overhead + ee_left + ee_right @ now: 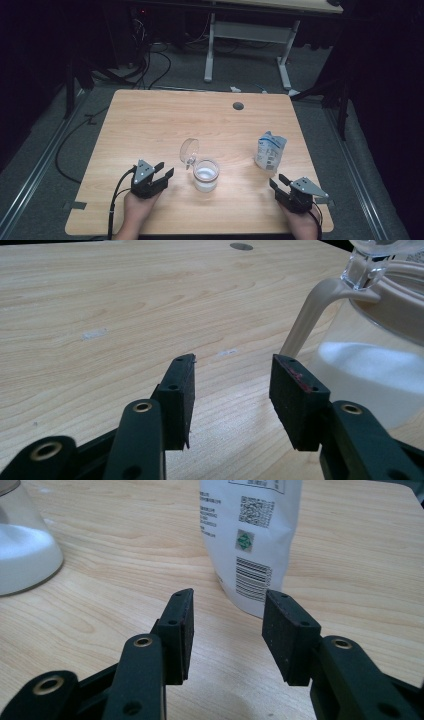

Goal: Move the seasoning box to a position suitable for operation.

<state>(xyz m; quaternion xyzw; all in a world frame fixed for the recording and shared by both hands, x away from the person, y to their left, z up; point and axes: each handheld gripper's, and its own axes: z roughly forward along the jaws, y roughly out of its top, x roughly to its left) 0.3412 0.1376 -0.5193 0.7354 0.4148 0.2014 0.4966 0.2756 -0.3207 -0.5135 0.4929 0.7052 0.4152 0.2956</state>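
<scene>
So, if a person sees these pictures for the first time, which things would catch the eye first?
Probably the clear glass jar with white powder, standing near the middle of the light wooden table with its round lid flipped open. Next, the white stand-up pouch with blue print, upright to its right. An open left hand-held gripper and right hand-held gripper wait at the near edge, each holding nothing.

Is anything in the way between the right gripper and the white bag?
Nothing visible. The right gripper points at the white bag with open jaws, and bare table lies between them. The glass jar stands off to the side.
</scene>
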